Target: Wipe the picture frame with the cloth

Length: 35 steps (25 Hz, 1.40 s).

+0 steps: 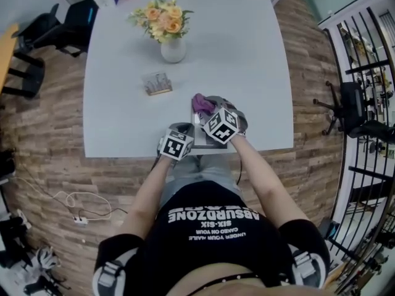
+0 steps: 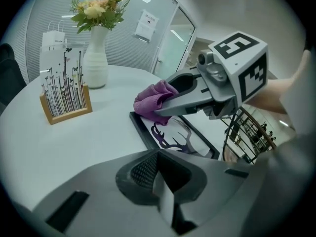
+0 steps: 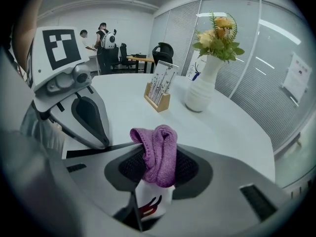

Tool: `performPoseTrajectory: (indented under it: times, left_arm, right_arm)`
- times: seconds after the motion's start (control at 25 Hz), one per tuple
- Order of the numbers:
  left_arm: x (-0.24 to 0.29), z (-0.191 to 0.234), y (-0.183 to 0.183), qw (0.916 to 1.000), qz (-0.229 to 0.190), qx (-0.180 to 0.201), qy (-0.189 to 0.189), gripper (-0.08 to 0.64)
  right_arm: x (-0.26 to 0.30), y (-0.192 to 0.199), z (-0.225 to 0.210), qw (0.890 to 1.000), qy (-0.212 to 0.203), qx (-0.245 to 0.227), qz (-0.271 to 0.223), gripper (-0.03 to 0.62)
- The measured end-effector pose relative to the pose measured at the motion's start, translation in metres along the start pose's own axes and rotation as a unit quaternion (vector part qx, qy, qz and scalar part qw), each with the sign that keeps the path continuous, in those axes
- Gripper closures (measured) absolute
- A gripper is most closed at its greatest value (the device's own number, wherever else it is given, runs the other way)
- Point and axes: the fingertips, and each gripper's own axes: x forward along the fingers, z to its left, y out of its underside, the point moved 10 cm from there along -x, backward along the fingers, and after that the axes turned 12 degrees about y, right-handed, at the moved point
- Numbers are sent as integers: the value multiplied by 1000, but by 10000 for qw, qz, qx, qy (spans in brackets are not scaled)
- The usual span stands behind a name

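Note:
A black picture frame [image 2: 143, 130] with an antler print lies flat on the white table [image 1: 123, 116] near its front edge. My right gripper [image 3: 155, 179] is shut on a bunched purple cloth [image 3: 159, 149] and holds it down on the frame's far end [image 1: 196, 121]. The cloth [image 1: 201, 102] pokes out past the right gripper [image 1: 207, 107]. My left gripper [image 2: 158, 179] is shut, and its tips sit over the frame's near edge, which they hide. From the right gripper view the left gripper [image 3: 105, 143] touches the frame's black edge [image 3: 94, 150].
A white vase of flowers [image 1: 173, 49] stands at the table's middle, with a small wooden card stand [image 1: 157, 84] in front of it. Dark chairs [image 1: 62, 26] stand off the far left corner. Two people [image 3: 101, 38] stand far back in the room.

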Motion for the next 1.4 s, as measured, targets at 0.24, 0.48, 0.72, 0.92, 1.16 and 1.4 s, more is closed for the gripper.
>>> performPoseTrajectory:
  times: [0.24,0.48,0.72,0.92,1.16,1.4]
  left_arm:
    - [-3,6,1,9999,-56,-19,102,545]
    - [-6,6,2,9999,-147,-50,10,545]
    - [-3,7,4,9998,-194,-4,-58,545]
    - [-2,9,4,9998,-194,-59,-30,545]
    - [-3,10,4,9997,-168,-158,56,545]
    - [0,17,5,9988,-143,-383,252,545]
  right_arm:
    - [5,-4,3,9997,-203,126,6,457]
    - [1,-2,12,9994,-334,34,24,459]
    - [0,5,18,9986,-517,86,21,459]
    - [-4,5,17,9977,-676,72,47,459]
    - [-10,7,23,9963,-856,30,86,459]
    - [-15,9,33,9955,-928,-116,118,459]
